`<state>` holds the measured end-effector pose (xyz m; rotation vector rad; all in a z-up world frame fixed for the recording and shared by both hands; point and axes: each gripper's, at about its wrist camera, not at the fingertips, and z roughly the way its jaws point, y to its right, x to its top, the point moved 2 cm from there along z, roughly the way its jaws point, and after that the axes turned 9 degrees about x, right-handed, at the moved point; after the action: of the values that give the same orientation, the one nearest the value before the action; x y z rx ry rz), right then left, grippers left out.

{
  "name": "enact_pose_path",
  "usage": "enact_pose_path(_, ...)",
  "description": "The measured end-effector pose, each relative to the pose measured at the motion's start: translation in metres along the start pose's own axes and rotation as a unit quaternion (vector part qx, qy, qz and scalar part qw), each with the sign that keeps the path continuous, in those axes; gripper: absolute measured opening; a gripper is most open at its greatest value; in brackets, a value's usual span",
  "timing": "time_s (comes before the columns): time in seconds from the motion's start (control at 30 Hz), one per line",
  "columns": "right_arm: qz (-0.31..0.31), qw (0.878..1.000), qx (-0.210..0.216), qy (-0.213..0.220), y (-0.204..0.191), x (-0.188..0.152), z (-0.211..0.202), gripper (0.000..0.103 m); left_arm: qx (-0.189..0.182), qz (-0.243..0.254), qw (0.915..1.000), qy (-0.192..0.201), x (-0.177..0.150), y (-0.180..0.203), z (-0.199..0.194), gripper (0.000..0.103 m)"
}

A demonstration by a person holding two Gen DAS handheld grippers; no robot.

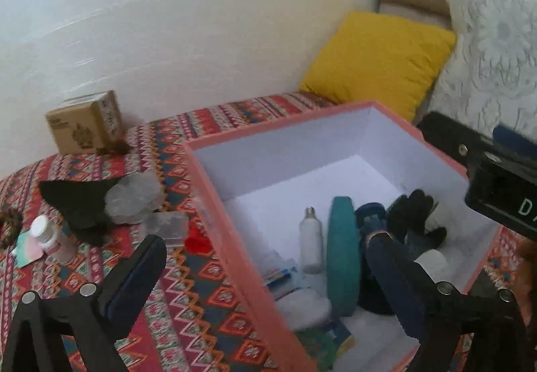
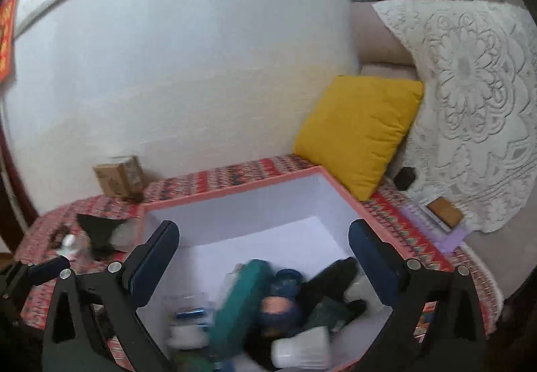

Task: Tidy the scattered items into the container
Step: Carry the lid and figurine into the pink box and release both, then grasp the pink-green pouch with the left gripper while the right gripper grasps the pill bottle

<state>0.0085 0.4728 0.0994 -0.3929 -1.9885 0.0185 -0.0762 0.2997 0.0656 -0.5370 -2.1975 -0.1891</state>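
Observation:
A pink box (image 1: 214, 191) with a white inside stands on the patterned cloth. In it lie a teal bottle (image 1: 343, 251), a small white bottle (image 1: 311, 243), a black glove (image 1: 412, 221) and other items. My left gripper (image 1: 265, 254) is open, straddling the box's left wall. On the cloth to the left lie a black cloth (image 1: 75, 201), clear plastic pieces (image 1: 134, 201), a white pill bottle (image 1: 50, 237) and a red item (image 1: 198, 243). My right gripper (image 2: 265, 244) hangs open above the box (image 2: 342, 194), over the teal bottle (image 2: 241, 298) and a white cup (image 2: 302, 350).
A cardboard box (image 1: 85, 122) stands by the wall at the table's back left. A yellow cushion (image 1: 376, 60) and a lace-covered sofa (image 2: 470, 97) sit behind the box. A brown block on a purple tray (image 2: 443, 214) lies at the right. The right gripper's body (image 1: 496, 177) shows above the box.

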Motion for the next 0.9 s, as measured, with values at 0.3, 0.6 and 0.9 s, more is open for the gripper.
enact_pose_path(0.3,0.011,0.991,0.131,0.010,-0.075,-0.020,-0.011,0.103,0.087,-0.040,0.9954,-0.004,-0.066,-0.126,-0.042,0.101)
enact_pose_path(0.6,-0.041,0.965,0.249,-0.068,-0.209,-0.086,0.005,0.103,0.151,-0.150,0.9757,-0.050,-0.136,-0.252,-0.015,0.101)
enact_pose_path(0.9,-0.075,0.967,0.205,-0.134,-0.263,-0.135,0.085,0.103,0.160,-0.156,0.9720,-0.072,-0.150,-0.297,0.034,0.101)
